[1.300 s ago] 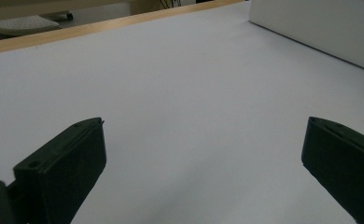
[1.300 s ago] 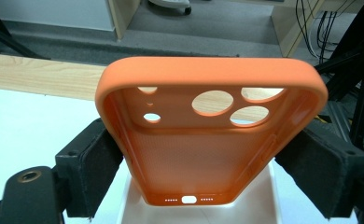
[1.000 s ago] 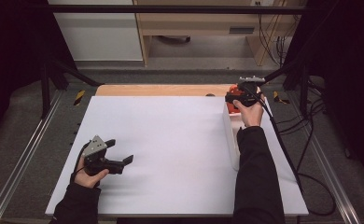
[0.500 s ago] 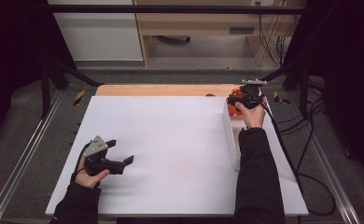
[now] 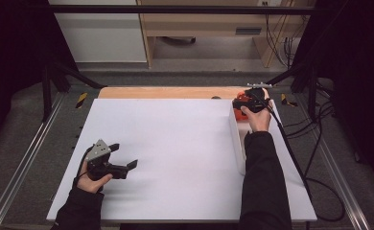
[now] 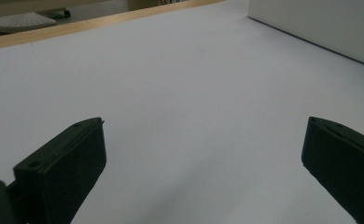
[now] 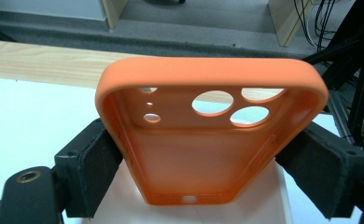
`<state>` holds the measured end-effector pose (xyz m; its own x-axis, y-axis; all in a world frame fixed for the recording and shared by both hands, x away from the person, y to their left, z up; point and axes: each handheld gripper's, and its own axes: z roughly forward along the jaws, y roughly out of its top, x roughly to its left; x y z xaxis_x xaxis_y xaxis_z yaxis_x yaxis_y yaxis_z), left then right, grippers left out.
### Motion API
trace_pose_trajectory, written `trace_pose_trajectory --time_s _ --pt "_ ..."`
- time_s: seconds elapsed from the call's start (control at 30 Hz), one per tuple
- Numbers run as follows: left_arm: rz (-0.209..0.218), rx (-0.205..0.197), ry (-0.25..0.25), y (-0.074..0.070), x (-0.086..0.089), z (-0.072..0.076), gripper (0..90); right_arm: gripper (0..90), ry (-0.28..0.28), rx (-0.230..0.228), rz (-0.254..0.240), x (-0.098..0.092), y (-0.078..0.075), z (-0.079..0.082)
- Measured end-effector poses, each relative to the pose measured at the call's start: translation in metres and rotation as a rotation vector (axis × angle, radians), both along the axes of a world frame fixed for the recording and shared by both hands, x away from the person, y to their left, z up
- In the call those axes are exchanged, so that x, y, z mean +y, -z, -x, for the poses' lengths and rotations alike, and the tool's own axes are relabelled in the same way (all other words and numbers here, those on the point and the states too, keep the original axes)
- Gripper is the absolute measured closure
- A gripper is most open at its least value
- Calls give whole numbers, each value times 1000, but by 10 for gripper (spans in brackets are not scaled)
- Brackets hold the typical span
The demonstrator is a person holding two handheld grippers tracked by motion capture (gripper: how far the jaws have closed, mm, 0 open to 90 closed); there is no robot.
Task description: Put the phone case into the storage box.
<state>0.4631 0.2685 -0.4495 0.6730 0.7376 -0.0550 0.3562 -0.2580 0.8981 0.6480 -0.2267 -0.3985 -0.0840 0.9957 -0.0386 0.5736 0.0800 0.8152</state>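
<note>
White bench, orange phone case held at its far right corner.
Right hand-held gripper clamps the case by its long sides, open face toward the camera, above the far end of a white box; left hand-held gripper rests near the front left, jaws wide apart around nothing.

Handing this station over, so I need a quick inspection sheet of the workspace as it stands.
Surface: white tabletop, wooden strip along far edge.
Job's things: orange phone case in right gripper; white box under it.
Clutter: nothing seen.
Grippers: left gripper open, low over the tabletop; right gripper shut on the case's sides.
Cables: right gripper's cable trails off right edge.
Surroundings: dark frame rails, grey floor, wooden furniture behind.
</note>
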Motion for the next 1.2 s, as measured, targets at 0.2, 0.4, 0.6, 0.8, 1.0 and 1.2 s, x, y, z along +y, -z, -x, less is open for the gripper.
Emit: trace_pose_trajectory --time_s 0.2,0.4,0.6,0.8,1.0,1.2 --pt "1 -2 0 0 0 0 0 155 8 -5 -13 -1 1 1" --pt "-2 0 1 0 0 0 0 147 10 -7 -17 -1 1 1" --pt "-3 -1 2 0 0 0 0 53 -4 -17 -59 -1 -2 2" --pt "-3 1 1 0 -1 0 0 26 -20 -56 -67 -3 -8 6" --pt "-6 1 2 1 -2 0 0 23 -54 -77 -72 -5 -18 15" --pt "-8 1 4 1 -3 0 0 24 -122 -112 -99 -5 -32 34"
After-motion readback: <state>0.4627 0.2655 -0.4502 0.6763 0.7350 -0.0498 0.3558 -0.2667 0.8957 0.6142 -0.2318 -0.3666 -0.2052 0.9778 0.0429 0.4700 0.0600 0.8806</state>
